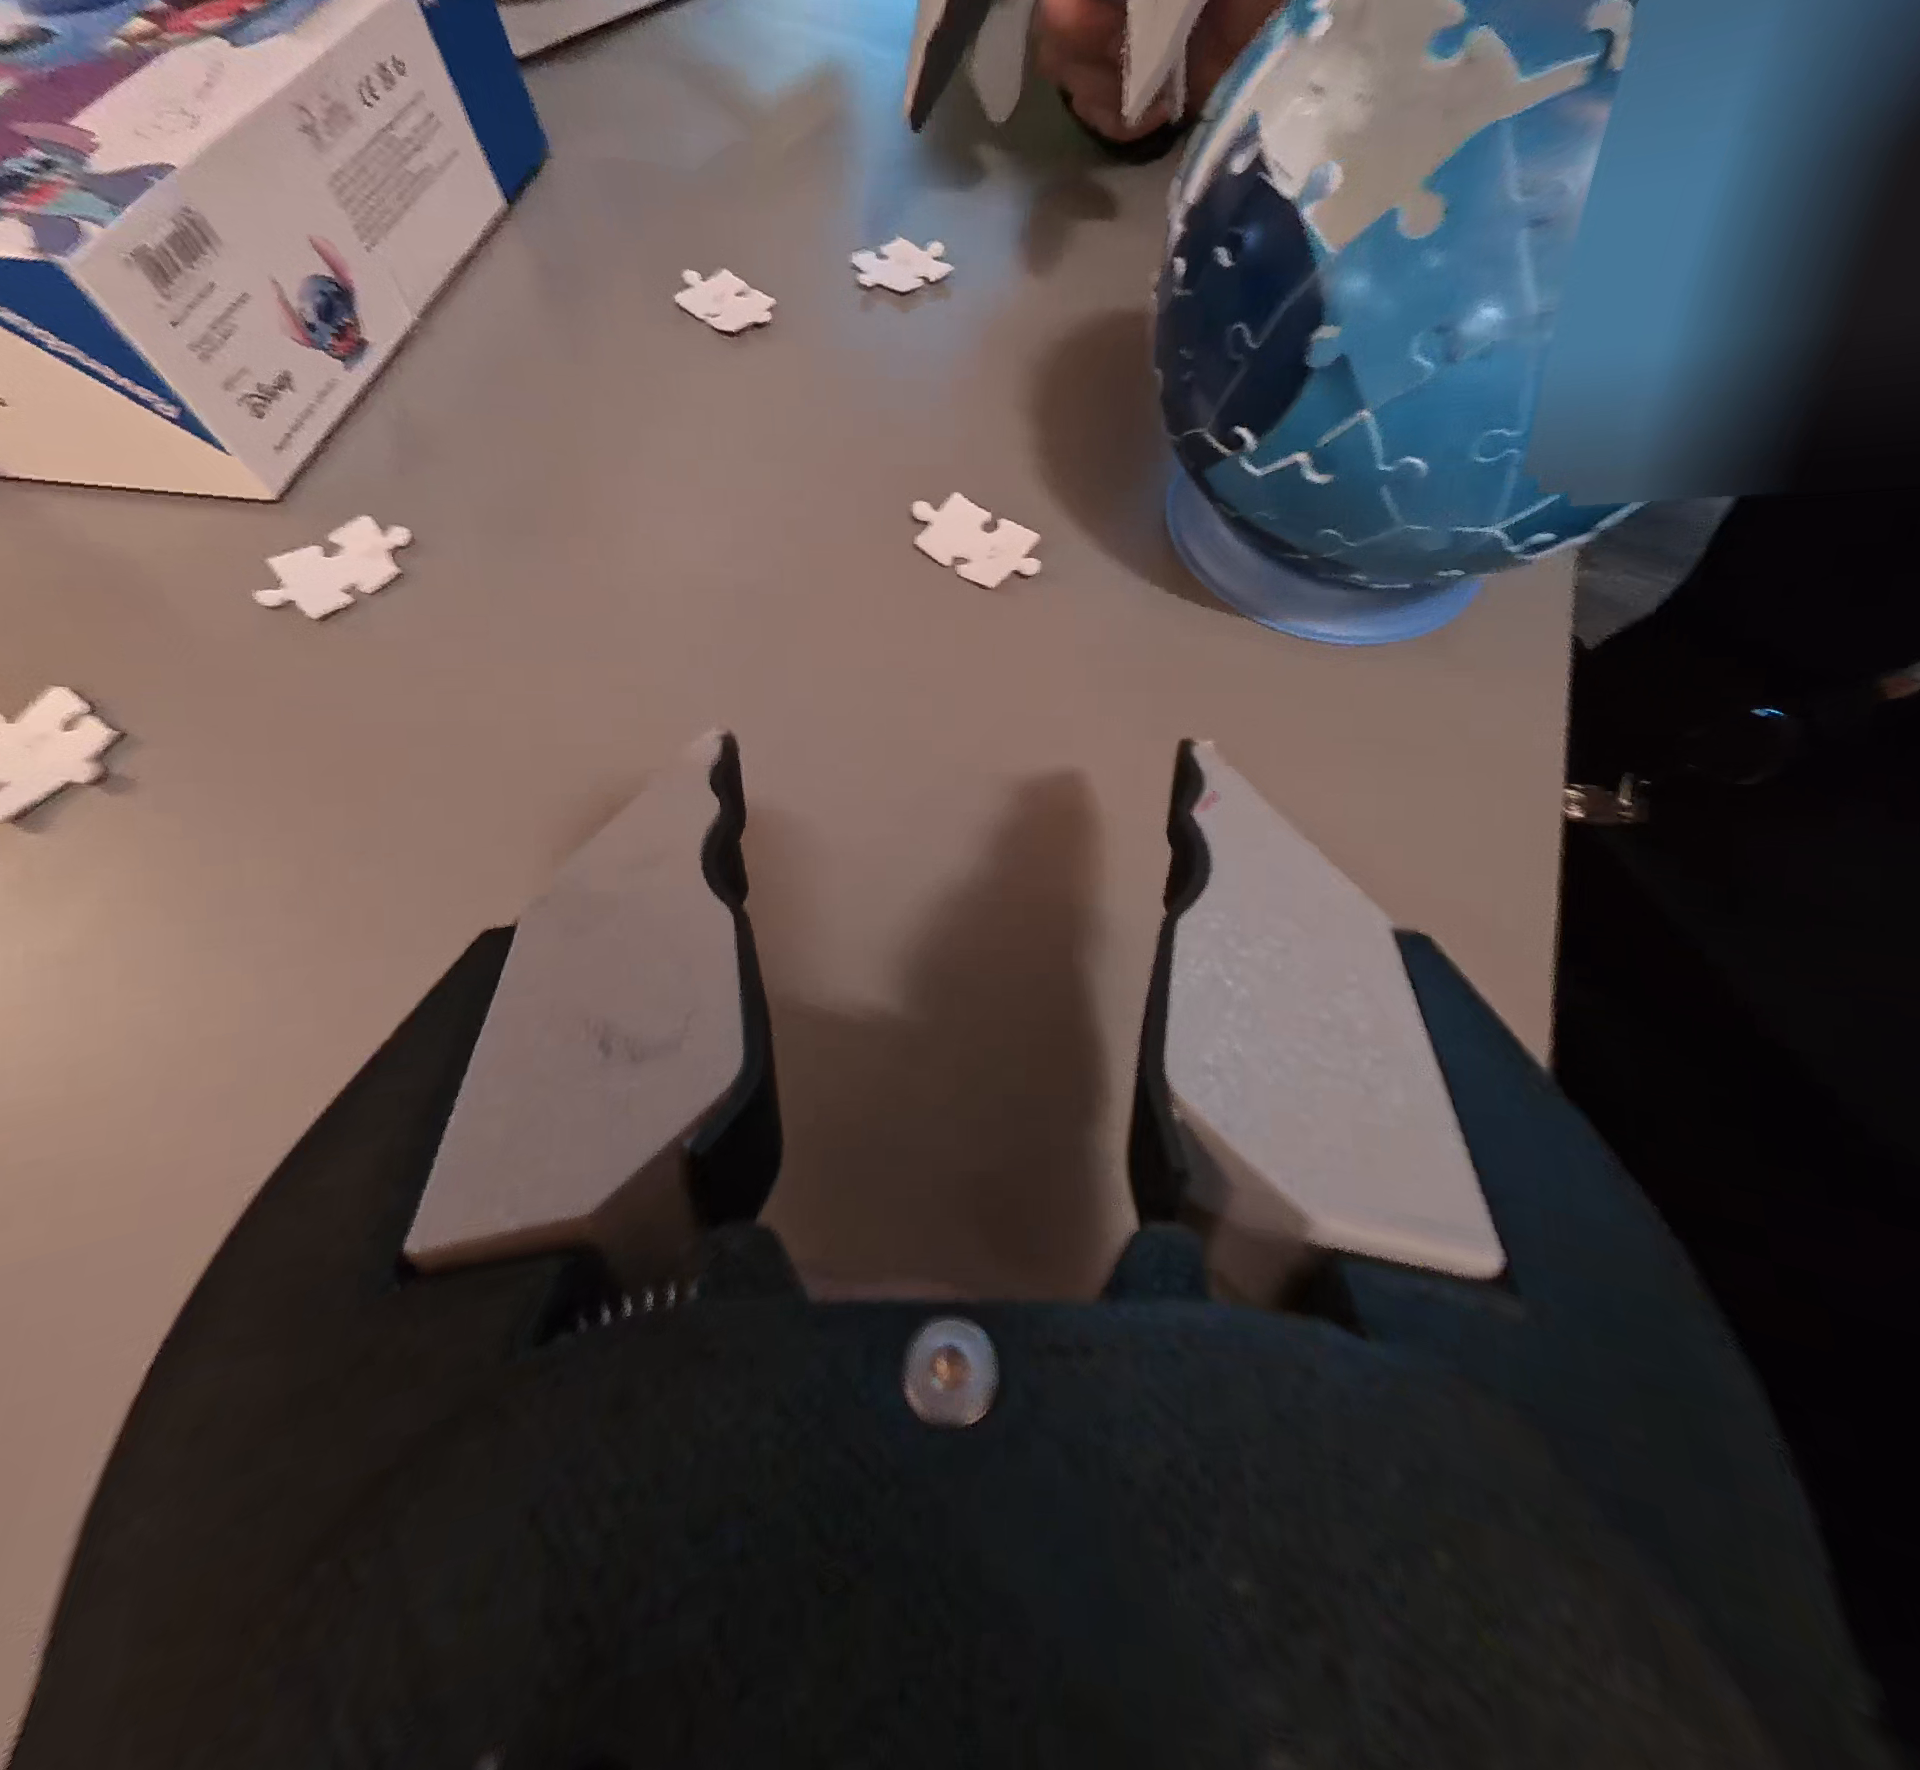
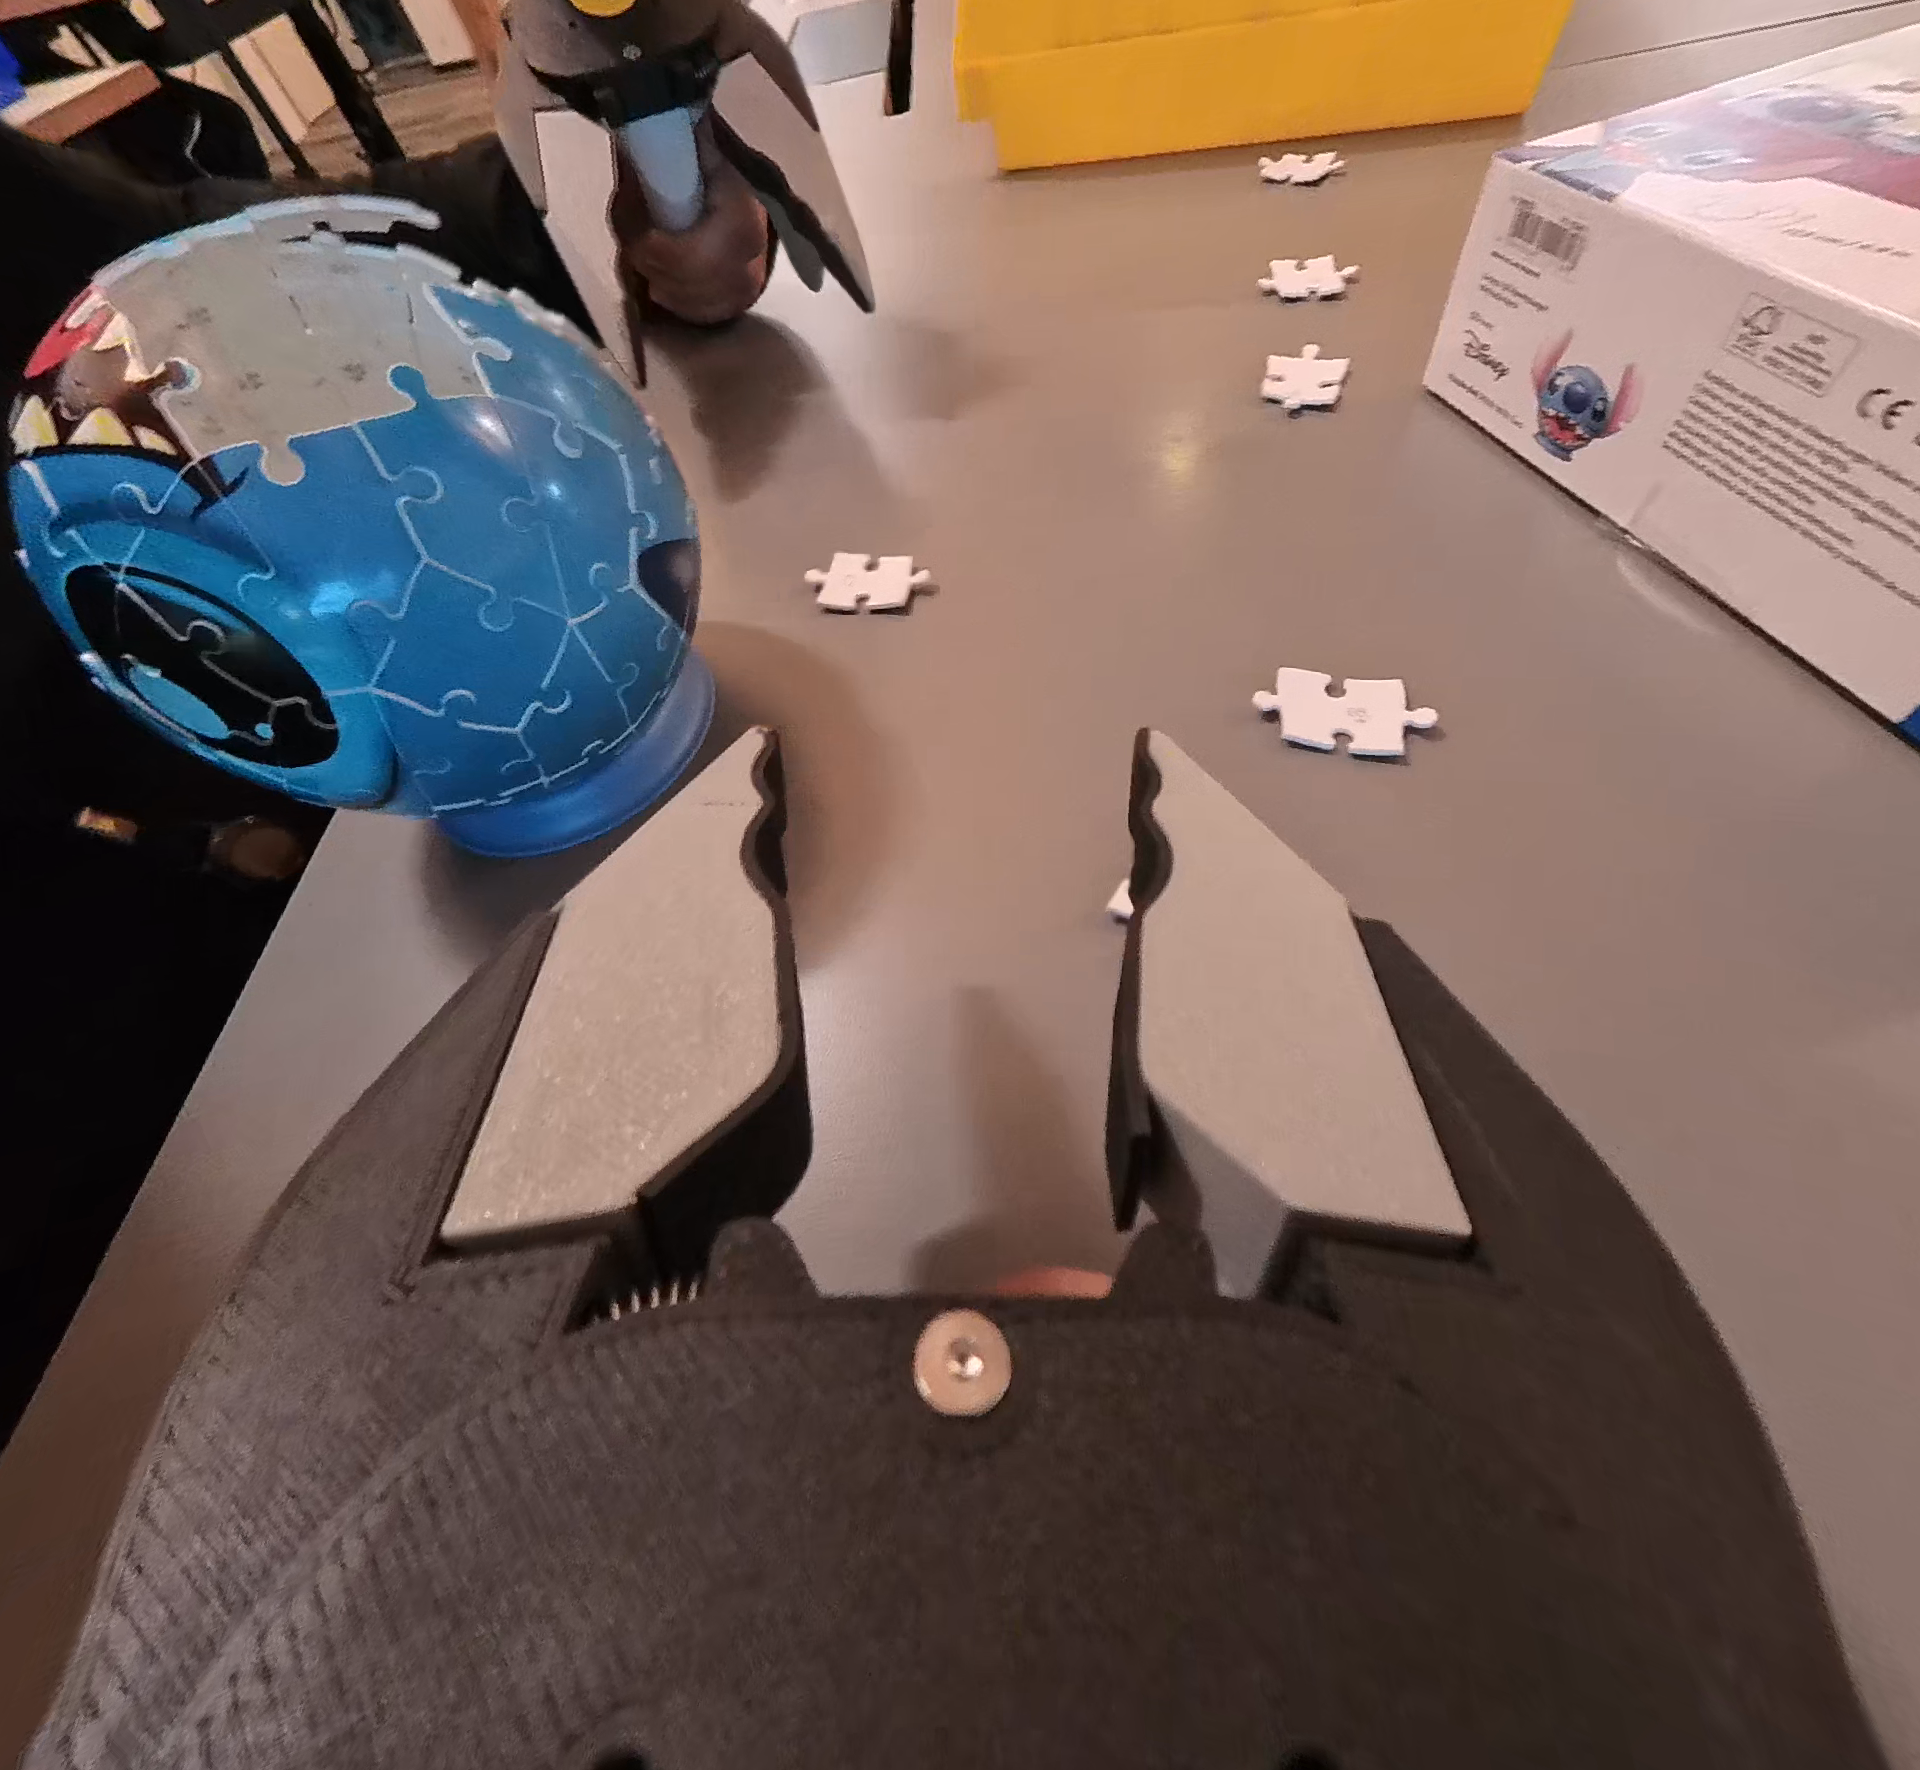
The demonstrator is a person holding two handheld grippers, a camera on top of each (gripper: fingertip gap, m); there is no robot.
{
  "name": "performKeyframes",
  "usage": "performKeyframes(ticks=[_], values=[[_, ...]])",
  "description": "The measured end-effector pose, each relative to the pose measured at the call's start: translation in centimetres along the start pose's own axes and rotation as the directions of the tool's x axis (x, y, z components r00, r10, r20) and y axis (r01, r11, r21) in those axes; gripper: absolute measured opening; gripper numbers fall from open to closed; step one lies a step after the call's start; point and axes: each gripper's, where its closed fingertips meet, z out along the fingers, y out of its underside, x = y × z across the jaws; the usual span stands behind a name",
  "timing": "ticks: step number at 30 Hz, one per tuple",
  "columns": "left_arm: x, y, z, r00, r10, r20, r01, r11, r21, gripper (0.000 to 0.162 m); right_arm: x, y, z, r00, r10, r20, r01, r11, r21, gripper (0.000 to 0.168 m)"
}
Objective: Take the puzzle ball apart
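Note:
The blue puzzle ball [image 1: 1382, 318] stands on a blue ring stand [image 1: 1320, 598] near the table's right edge. Its top is open, and white piece backs show around the hole. My left gripper [image 1: 956, 754] is open and empty, low over the table, short of the ball and to its left. In the right wrist view the ball [image 2: 343, 557] is at the left, and my right gripper [image 2: 956, 754] is open and empty just to the right of its stand [image 2: 623, 785]. Several loose white pieces [image 1: 977, 541] [image 2: 1345, 707] lie on the grey table.
The puzzle's box [image 1: 260, 214] [image 2: 1714, 432] lies on the table. A yellow bin [image 2: 1247, 27] stands at the back. The right gripper [image 1: 1039, 105] and the left gripper [image 2: 753, 344] each show far off in the other's view. The table edge [image 2: 312, 889] runs close beside the ball. Tip to tip, the grippers are about 20 centimetres apart.

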Motion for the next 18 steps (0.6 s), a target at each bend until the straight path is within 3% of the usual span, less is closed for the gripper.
performKeyframes(ticks=[3, 8, 13, 18], values=[[2.3, 1.1, 0.7, 0.999, -0.003, -0.045, -0.001, 0.996, -0.086, 0.095, -1.3, 0.5, 0.2, 0.998, -0.015, 0.063, 0.017, 0.999, -0.032, 0.064], [5.8, 0.7, 1.7, 0.996, 0.036, -0.076, -0.043, 0.995, -0.087, 0.098, -4.6, 1.2, 0.7, 0.976, -0.007, 0.217, 0.026, 0.996, -0.083, 0.066], [7.8, -0.3, 2.5, 0.994, -0.061, -0.091, 0.056, 0.997, -0.062, 0.106, -7.9, 0.9, 1.3, 0.950, -0.075, 0.302, 0.105, 0.991, -0.084, 0.061], [9.2, -1.2, 3.3, 0.974, -0.191, -0.119, 0.187, 0.981, -0.044, 0.108, -9.7, 1.6, 1.3, 0.927, -0.027, 0.374, 0.081, 0.988, -0.130, 0.070]])
